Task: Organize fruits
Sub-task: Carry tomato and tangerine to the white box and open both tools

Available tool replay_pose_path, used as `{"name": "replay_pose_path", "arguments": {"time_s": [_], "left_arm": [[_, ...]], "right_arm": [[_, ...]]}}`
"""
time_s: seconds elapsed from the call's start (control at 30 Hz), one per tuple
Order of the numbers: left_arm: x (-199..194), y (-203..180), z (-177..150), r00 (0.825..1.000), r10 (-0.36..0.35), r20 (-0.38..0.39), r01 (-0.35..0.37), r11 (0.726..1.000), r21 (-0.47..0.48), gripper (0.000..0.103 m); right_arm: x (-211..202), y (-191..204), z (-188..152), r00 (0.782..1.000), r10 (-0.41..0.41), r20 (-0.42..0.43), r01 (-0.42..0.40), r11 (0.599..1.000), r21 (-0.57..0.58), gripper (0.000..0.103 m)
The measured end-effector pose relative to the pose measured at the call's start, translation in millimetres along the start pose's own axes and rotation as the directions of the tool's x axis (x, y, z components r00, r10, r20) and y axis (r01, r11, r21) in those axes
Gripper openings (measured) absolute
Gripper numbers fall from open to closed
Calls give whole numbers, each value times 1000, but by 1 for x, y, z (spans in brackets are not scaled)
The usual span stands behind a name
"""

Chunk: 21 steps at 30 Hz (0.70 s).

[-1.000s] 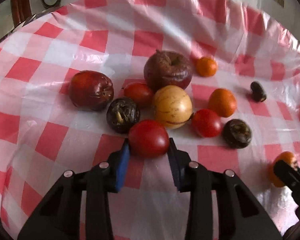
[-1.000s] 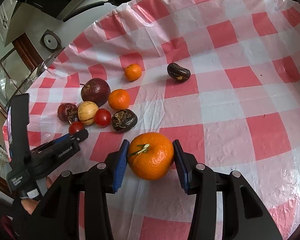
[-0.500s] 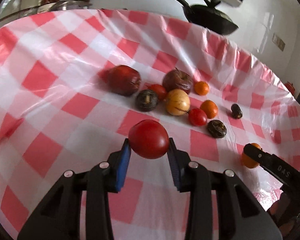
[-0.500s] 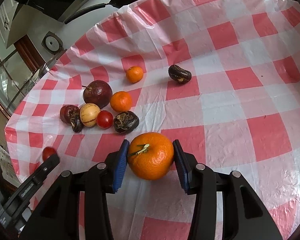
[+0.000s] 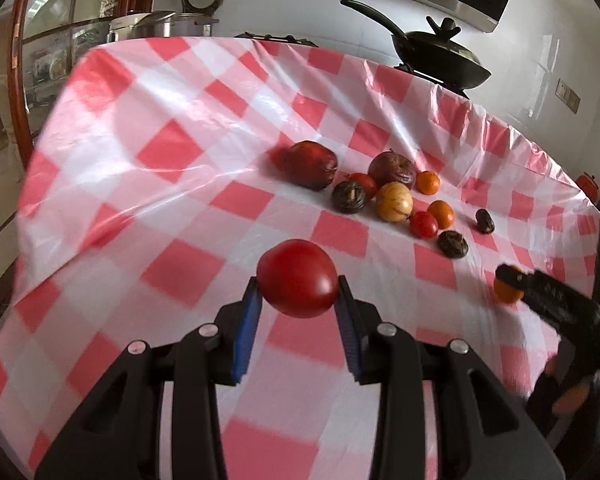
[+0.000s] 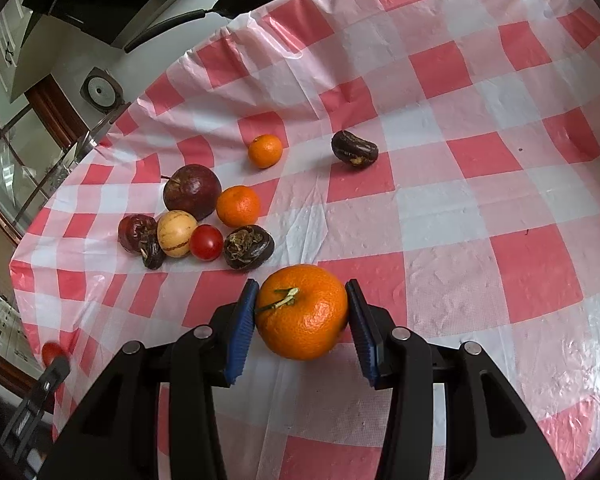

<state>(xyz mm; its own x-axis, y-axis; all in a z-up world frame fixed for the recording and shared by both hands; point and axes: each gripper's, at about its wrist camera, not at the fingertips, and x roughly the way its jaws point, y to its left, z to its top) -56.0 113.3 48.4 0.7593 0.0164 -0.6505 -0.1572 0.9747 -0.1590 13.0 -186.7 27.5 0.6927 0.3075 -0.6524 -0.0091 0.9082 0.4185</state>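
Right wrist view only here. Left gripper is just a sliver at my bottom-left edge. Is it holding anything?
Observer: Yes. The left gripper is shut on a red tomato, pads pressing both its sides.
Operator: Is the tomato resting on the cloth?
Observer: It looks lifted: the checked tablecloth shows beneath it in the left wrist view.
Operator: I count one tomato in the pile. Any more?
Observer: Two. A second small tomato sits behind the dark wrinkled fruit, beside the yellow striped fruit; your angle hides it.
Operator: Can left wrist see my gripper?
Observer: Yes, at its right edge: the right gripper with the orange partly hidden behind a finger.
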Motion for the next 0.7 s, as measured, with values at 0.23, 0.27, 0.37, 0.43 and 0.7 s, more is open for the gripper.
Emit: {"name": "replay_pose_path", "arguments": {"time_s": [0.23,0.27,0.37,0.43,0.7], "left_arm": [[-46,36,-33,999,38,-1,-38,999,13,37],[-49,40,-36,999,44,-3,-44,999,12,37],[-60,58,-48,998,60,-16,-60,998,-1,37],[-70,70,-55,997,75,-15,-75,997,-8,37],[-108,108,-76,993,116,-2,-116,993,-13,37]], "right_arm": [[-13,12,-20,997,49,-62,-47,998,37,45],[-18,19,-27,996,67,-66,-65,998,27,45],[-34,49,-50,986,141,-86,-143,990,-14,45],[-42,73,-67,979,175,-107,-182,982,-58,45],[-76,162,-134,941,285,-182,-323,916,-236,45]]}}
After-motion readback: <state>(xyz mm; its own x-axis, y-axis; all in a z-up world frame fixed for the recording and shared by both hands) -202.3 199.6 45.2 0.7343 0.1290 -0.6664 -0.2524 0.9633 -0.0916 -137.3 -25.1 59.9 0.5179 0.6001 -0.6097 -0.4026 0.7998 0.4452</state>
